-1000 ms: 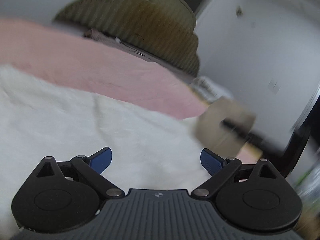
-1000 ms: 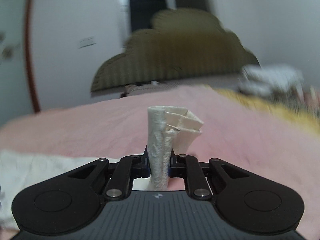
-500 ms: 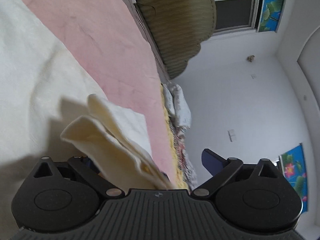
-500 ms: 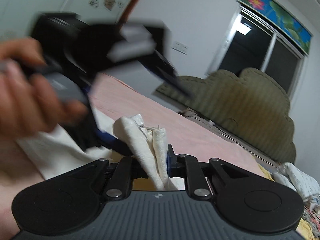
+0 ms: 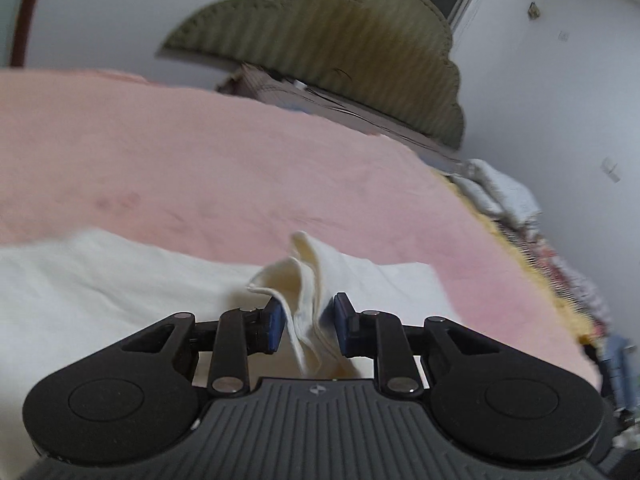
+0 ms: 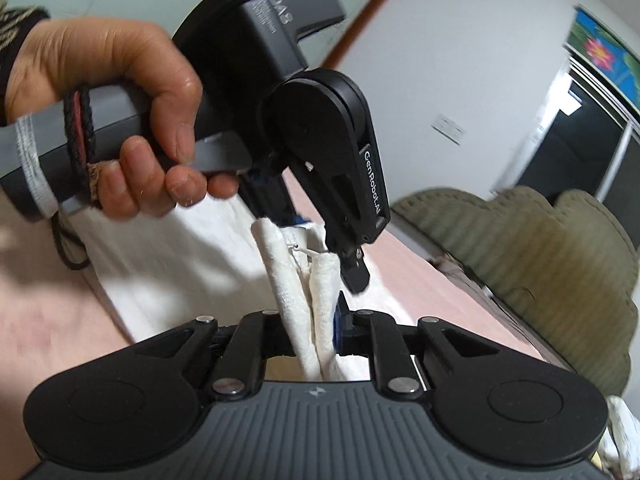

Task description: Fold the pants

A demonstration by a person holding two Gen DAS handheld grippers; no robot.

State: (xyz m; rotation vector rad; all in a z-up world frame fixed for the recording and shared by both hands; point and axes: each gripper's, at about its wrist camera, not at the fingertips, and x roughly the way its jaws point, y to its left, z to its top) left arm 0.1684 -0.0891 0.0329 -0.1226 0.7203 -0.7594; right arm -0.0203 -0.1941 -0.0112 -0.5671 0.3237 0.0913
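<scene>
Cream-white pants [image 5: 120,280] lie spread on a pink bed sheet [image 5: 200,152]. A raised fold of the pants [image 5: 304,276] stands between the blue pads of my left gripper [image 5: 308,320], whose jaws are closing; the left pad touches the cloth and a thin gap shows at the right pad. In the right wrist view, my right gripper [image 6: 316,328] is shut on a thick rolled edge of the pants [image 6: 288,280]. The left gripper [image 6: 324,248] reaches down onto the same bunch just ahead of it, held by a person's hand [image 6: 112,92].
An olive scalloped headboard [image 5: 340,40] closes off the far end of the bed. Folded white bedding [image 5: 500,192] and a yellow patterned cover [image 5: 560,280] lie along the bed's right edge. White walls and a dark window [image 6: 580,140] stand behind.
The left gripper's jaws have narrowed from wide open to close around the cloth fold, and its view has rolled back to level. The right gripper, still shut on the pants, came up beside the left one.
</scene>
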